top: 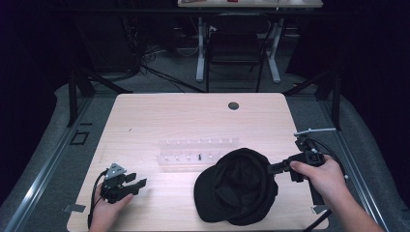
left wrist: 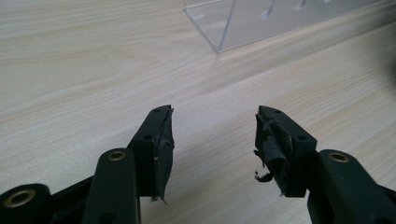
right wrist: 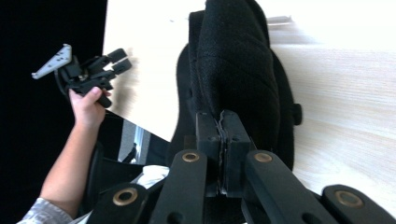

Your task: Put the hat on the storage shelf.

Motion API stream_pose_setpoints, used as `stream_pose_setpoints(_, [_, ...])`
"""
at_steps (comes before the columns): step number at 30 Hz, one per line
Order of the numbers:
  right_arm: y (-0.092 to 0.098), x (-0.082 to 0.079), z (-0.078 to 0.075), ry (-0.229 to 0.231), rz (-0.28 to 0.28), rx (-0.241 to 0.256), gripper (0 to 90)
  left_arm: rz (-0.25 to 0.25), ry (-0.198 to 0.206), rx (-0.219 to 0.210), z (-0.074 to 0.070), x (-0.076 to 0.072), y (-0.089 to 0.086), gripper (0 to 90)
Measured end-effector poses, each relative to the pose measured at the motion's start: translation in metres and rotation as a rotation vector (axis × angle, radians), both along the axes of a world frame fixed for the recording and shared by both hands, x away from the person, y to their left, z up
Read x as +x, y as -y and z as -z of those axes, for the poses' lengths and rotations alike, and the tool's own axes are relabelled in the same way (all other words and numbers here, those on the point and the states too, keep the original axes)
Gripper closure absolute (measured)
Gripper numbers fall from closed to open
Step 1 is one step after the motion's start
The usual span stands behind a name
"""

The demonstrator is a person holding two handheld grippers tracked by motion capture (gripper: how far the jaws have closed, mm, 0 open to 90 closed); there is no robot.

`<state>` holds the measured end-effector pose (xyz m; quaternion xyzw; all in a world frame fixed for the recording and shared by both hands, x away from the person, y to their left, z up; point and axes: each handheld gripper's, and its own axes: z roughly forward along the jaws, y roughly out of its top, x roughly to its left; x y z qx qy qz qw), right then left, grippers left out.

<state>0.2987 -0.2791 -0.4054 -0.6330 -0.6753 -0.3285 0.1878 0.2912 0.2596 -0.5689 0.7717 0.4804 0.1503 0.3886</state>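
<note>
One black cap [top: 239, 186] lies near right on the desk [top: 145, 116]. One clear acrylic rack [top: 193, 154] stands mid-desk, one small dark piece [top: 199, 156] in it. Two claws: left claw [top: 140, 182], right claw [top: 271, 168]. One chair [top: 236, 46] far behind.

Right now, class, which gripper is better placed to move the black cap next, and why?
The right gripper: its jaws are shut against the edge of the cap. The left gripper is open with nothing between its jaws, off to the cap's left over bare table.
</note>
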Motion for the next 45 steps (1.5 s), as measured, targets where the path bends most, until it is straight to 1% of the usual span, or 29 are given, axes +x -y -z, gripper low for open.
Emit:
stream_pose_setpoints(1, [0.000,0.000,-0.001,-0.002,-0.007,0.013,88.9,0.001,0.000,0.001,0.000,0.000,0.000,46.7])
stream_pose_setpoints(2, [-0.001,0.000,-0.002,-0.001,0.002,0.022,88.9,-0.001,0.005,0.000,0.000,0.000,0.001,46.7])
stream_pose_setpoints(4, [-0.001,0.000,-0.004,-0.003,-0.002,0.030,88.8,-0.001,0.003,-0.001,0.000,0.000,0.001,46.7])
stream_pose_setpoints(5, [-0.002,-0.001,-0.006,-0.005,0.004,0.038,88.9,0.000,0.005,-0.001,0.000,0.000,0.001,46.7])
stream_pose_setpoints(6, [-0.002,-0.001,-0.009,-0.001,0.001,0.055,88.8,0.001,0.005,-0.002,0.000,0.000,0.001,46.7])
stream_pose_setpoints(7, [-0.002,-0.001,-0.009,-0.001,0.001,0.055,88.8,0.001,0.005,-0.002,0.000,0.000,0.001,46.8])
stream_pose_setpoints(8, [-0.002,-0.001,-0.012,0.000,0.000,0.083,88.8,0.001,0.004,-0.002,0.000,0.000,0.001,46.8])
stream_pose_setpoints(9, [-0.002,-0.001,-0.012,0.000,0.000,0.083,88.8,0.001,0.004,-0.002,0.000,0.000,0.001,46.7])
stream_pose_setpoints(10, [-0.002,-0.001,-0.015,0.004,0.011,0.112,88.9,0.000,0.007,-0.002,0.000,0.000,0.001,46.8])
stream_pose_setpoints(12, [-0.001,-0.001,-0.016,0.003,0.009,0.120,88.9,0.001,0.007,-0.001,0.000,0.000,0.001,46.7])
stream_pose_setpoints(13, [-0.001,-0.001,-0.019,0.012,0.013,0.132,88.9,0.001,0.007,-0.001,0.000,0.000,0.001,46.7])
stream_pose_setpoints(14, [-0.001,-0.001,-0.019,0.012,0.013,0.132,88.9,0.001,0.006,-0.002,0.000,0.000,0.001,46.7])
stream_pose_setpoints(17, [0.000,-0.001,-0.024,0.024,0.027,0.168,88.9,0.002,0.005,0.000,0.000,0.000,0.001,46.8])
stream_pose_setpoints(19, [0.001,-0.002,-0.027,0.033,0.026,0.178,88.9,0.007,-0.003,0.005,-0.001,-0.001,0.001,46.8])
stream_pose_setpoints(21, [0.001,-0.002,-0.032,0.048,0.039,0.192,88.9,0.004,0.003,0.001,0.000,0.000,0.002,46.8])
stream_pose_setpoints(25, [0.004,-0.002,-0.044,0.074,0.038,0.214,88.9,0.005,0.002,0.002,0.000,-0.001,0.002,46.8])
stream_pose_setpoints(27, [0.005,-0.003,-0.048,0.084,0.043,0.215,88.9,0.006,0.003,0.000,-0.001,-0.001,0.002,47.2])
stream_pose_setpoints(28, [0.005,-0.003,-0.050,0.092,0.055,0.218,88.9,0.004,0.010,-0.003,-0.001,-0.001,0.002,47.3])
stream_pose_setpoints(29, [0.007,-0.003,-0.052,0.098,0.047,0.220,88.9,0.008,0.009,-0.002,-0.001,-0.001,0.002,47.4])
stream_pose_setpoints(32, [0.009,-0.002,-0.058,0.112,0.060,0.224,88.9,0.012,0.017,-0.016,-0.003,-0.003,0.006,47.5])
stream_pose_setpoints(35, [0.011,-0.001,-0.064,0.128,0.075,0.234,88.9,0.043,0.026,-0.022,-0.008,-0.006,0.013,47.5])
stream_pose_setpoints(38, [0.012,0.001,-0.068,0.141,0.082,0.260,88.9,0.081,0.045,-0.031,-0.015,-0.009,0.023,47.8])
stream_pose_setpoints(39, [0.013,0.002,-0.070,0.145,0.086,0.268,88.9,0.091,0.055,-0.036,-0.018,-0.009,0.027,47.9])
stream_pose_setpoints(40, [0.013,0.003,-0.072,0.149,0.089,0.276,88.9,0.109,0.054,-0.048,-0.022,-0.011,0.031,48.1])
stream_pose_setpoints(41, [0.012,0.005,-0.073,0.151,0.093,0.290,88.9,0.120,0.061,-0.060,-0.025,-0.012,0.034,48.3])
stream_pose_setpoints(45, [0.009,0.008,-0.078,0.163,0.087,0.314,88.8,0.154,0.074,-0.084,-0.033,-0.014,0.044,48.3])
